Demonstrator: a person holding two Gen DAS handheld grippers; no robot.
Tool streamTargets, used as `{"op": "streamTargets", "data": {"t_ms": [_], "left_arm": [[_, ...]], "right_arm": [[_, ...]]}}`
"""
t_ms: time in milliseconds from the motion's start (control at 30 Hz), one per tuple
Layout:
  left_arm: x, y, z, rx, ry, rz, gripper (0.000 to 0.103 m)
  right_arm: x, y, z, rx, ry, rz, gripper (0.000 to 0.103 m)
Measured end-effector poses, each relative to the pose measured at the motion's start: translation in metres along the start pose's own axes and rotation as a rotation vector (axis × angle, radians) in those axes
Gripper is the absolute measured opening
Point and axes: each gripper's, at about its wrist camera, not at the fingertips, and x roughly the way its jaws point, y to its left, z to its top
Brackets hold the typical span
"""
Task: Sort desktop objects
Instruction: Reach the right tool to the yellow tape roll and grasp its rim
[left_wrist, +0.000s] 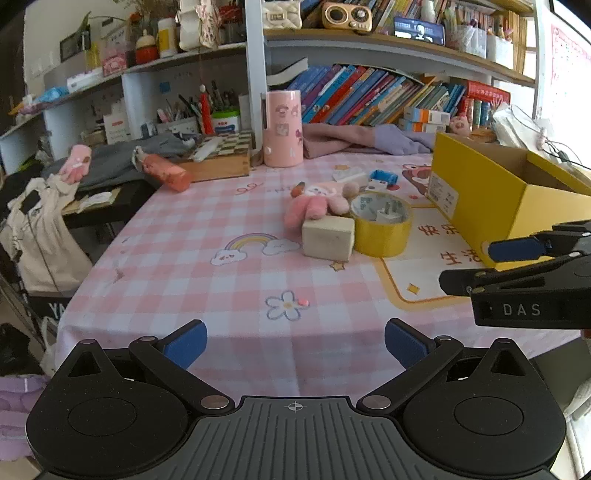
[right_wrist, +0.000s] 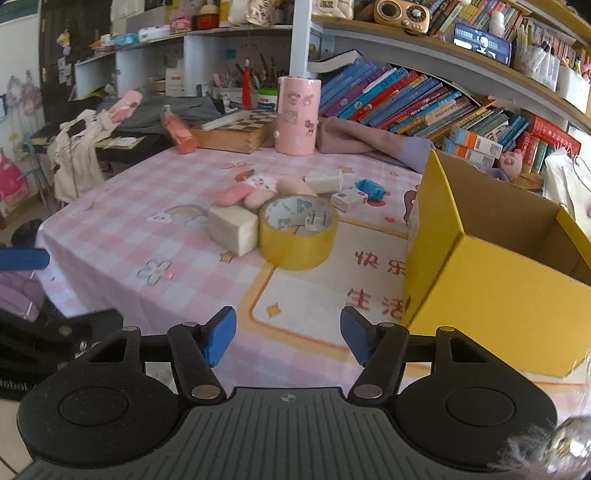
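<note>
A yellow tape roll (left_wrist: 382, 223) (right_wrist: 298, 232) lies mid-table with a small white plug inside it. A beige block (left_wrist: 328, 238) (right_wrist: 232, 229) touches its left side. A pink plush toy (left_wrist: 317, 201) (right_wrist: 251, 190) lies behind them. A white charger (right_wrist: 325, 181), a small white box (right_wrist: 349, 199) and a blue packet (left_wrist: 384, 178) (right_wrist: 371, 188) lie farther back. An open yellow cardboard box (left_wrist: 509, 195) (right_wrist: 491, 280) stands at the right. My left gripper (left_wrist: 295, 341) is open and empty over the near table edge. My right gripper (right_wrist: 288, 338) is open and empty beside the box.
A pink cylinder holder (left_wrist: 282, 129) (right_wrist: 297, 116), a wooden chessboard box (left_wrist: 218, 157), a fallen pink bottle (left_wrist: 166, 171) and purple cloth (right_wrist: 362, 142) line the back. Bookshelves stand behind. Clothes pile at the left. The right gripper shows in the left wrist view (left_wrist: 524, 266).
</note>
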Motion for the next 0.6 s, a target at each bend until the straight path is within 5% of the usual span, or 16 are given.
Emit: {"op": "streamTargets", "data": {"t_ms": [267, 600], "left_arm": [[0.027, 0.017, 0.017, -0.006, 0.016, -0.031, 0.103], [0.063, 0.010, 0.035, 0.109, 0.052, -0.092, 0.103]], "right_arm": [[0.036, 0.002, 0.026, -0.024, 0.030, 0.006, 0.066], [0.079, -0.007, 0.047, 0.013, 0.091, -0.006, 0.079]]}}
